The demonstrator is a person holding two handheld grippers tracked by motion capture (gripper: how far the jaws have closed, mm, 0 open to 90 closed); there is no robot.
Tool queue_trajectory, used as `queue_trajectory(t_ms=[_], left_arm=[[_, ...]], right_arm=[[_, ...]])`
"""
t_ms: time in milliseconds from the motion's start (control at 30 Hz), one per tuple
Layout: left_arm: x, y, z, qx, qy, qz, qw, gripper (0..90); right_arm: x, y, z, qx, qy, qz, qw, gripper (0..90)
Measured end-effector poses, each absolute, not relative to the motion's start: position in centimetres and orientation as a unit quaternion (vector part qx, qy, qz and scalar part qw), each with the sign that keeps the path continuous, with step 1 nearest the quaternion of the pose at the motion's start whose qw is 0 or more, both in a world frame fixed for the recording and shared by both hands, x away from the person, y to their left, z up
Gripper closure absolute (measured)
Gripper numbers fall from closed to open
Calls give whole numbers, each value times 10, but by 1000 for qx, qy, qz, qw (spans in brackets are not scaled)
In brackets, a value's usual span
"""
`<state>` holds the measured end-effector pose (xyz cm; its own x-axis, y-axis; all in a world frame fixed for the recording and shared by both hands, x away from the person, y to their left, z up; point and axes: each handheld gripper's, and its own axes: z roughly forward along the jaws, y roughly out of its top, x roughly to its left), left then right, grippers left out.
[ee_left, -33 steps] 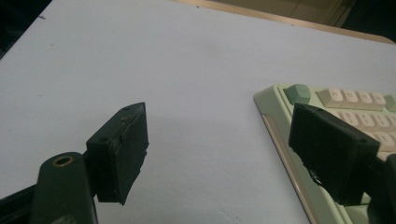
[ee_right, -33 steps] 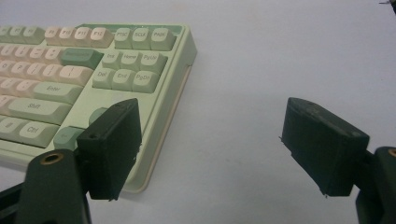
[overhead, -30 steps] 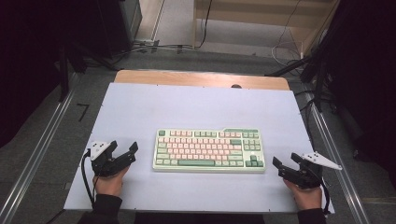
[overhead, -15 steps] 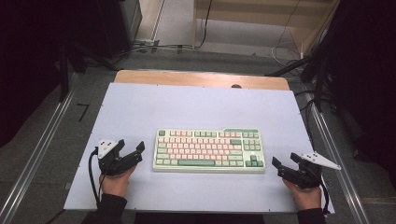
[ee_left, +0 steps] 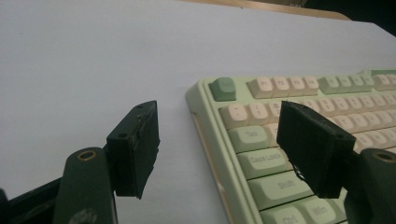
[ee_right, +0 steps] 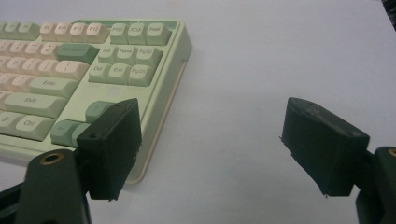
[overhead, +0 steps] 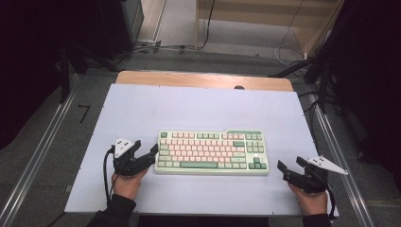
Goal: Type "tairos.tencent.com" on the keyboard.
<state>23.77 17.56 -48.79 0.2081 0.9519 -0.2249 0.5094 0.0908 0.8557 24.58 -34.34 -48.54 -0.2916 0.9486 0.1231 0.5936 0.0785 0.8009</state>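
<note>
At keyboard [overhead: 212,152] left end, left hand-held gripper [overhead: 145,152] low, jaws wide, empty; right hand-held gripper [overhead: 291,165] likewise.

You're working on a table [overhead: 142,113] with a pale lavender-white top and a strip of bare wood along its far edge. Lying flat on it, toward your near side and about midway across, is a green and pink keyboard [overhead: 212,152], its long side running left to right. Around the keyboard you have plain surface
</note>
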Motion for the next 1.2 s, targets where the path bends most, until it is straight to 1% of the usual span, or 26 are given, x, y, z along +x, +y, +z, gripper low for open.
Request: queue_trajectory(t_ms=[200,267,300,333,367,433,467,633,700,967,1200], left_arm=[[245,160,-482,644,558,238,467,304],[246,158,-481,647,555,235,467,315],[247,155,-481,648,553,233,469,349],[249,153,-481,652,548,227,472,349],[252,148,-481,659,541,213,477,455],[253,145,-482,665,534,207,480,589],[255,141,-482,672,528,202,479,642],[265,122,-481,694,502,175,486,848],[267,119,-480,699,498,171,484,893],[282,94,-484,724,488,141,468,900],[289,81,-488,734,484,134,456,900]], right_arm=[[242,-347,-485,559,693,395,227,183],[242,-347,-485,559,692,395,228,183],[242,-346,-485,558,693,395,229,183],[242,-346,-485,558,693,395,229,183],[242,-345,-485,557,694,395,229,183],[241,-344,-485,555,696,394,229,183],[242,-344,-485,555,696,394,229,183],[243,-343,-485,554,697,394,229,183],[243,-343,-485,554,697,394,229,183],[244,-341,-485,552,698,395,228,183],[244,-341,-485,552,698,396,227,183]])
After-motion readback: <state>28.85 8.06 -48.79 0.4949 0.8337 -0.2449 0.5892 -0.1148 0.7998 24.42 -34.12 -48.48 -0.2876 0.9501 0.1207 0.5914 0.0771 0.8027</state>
